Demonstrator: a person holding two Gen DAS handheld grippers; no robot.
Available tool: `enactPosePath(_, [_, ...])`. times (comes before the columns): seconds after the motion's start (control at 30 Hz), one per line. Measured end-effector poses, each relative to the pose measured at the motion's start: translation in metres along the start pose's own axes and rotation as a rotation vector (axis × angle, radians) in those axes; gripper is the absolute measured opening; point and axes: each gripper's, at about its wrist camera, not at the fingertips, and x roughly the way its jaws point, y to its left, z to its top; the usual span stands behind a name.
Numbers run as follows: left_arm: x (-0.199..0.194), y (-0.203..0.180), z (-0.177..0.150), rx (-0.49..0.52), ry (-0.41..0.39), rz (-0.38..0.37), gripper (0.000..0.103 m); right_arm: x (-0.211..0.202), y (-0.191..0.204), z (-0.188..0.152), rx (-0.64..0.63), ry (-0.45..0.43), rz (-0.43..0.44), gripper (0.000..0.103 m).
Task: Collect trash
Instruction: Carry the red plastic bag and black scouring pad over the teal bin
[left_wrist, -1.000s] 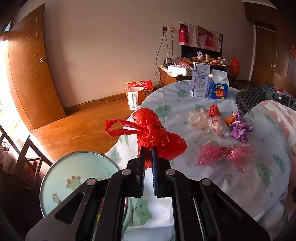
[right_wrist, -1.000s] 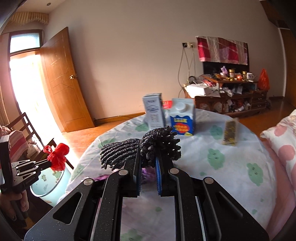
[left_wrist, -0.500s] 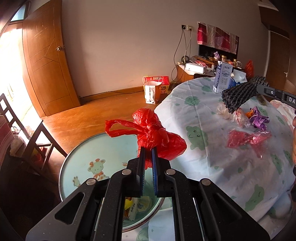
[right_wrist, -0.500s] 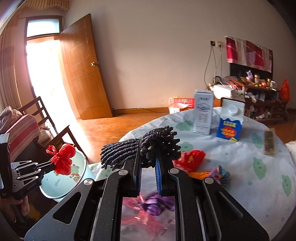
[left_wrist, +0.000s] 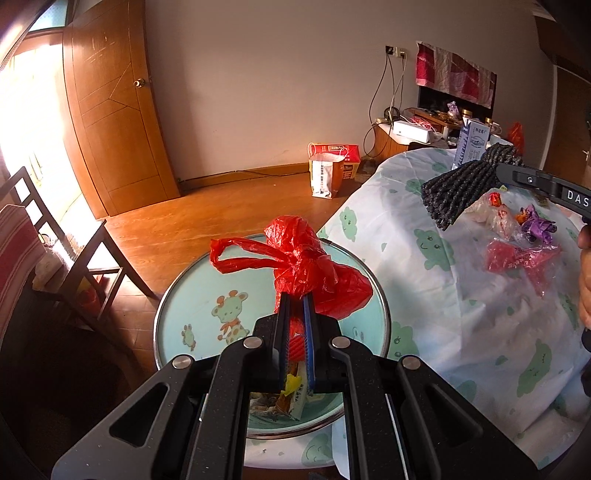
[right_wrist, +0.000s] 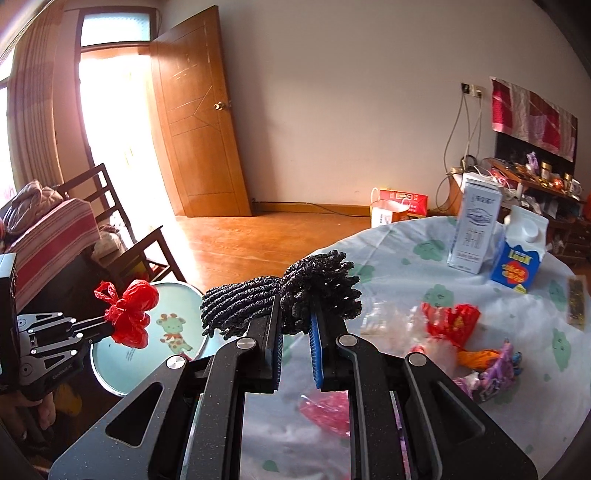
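My left gripper (left_wrist: 295, 299) is shut on a knotted red plastic bag (left_wrist: 310, 269) and holds it above a round pale-blue bin (left_wrist: 177, 306) with a giraffe picture; wrappers lie inside it. The bag (right_wrist: 129, 314) and bin (right_wrist: 173, 291) also show at the left of the right wrist view. My right gripper (right_wrist: 297, 306) is shut on a black knitted cloth (right_wrist: 295, 299) above the table's edge; the cloth (left_wrist: 461, 188) shows in the left wrist view. Loose wrappers (right_wrist: 450, 325) and a pink bag (left_wrist: 521, 254) lie on the tablecloth.
A round table with a white cloud-print cloth (right_wrist: 424, 258) carries a white carton (right_wrist: 474, 229) and a blue carton (right_wrist: 519, 254). A dark chair (left_wrist: 70, 240) stands left of the bin. A paper bag (left_wrist: 327, 173) stands on the wooden floor.
My left gripper has carried the red bag leftward off the table and over the bin. My right gripper with the black cloth has swung left toward the table's edge.
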Motion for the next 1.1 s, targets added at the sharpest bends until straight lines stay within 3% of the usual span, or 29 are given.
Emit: enactPosePath(1.1, [-0.004,0.049,-0.016,-0.076,0.031,0.063,0.006,0.053,0.061,-0.006,-0.132,0.084,0.065,0.014])
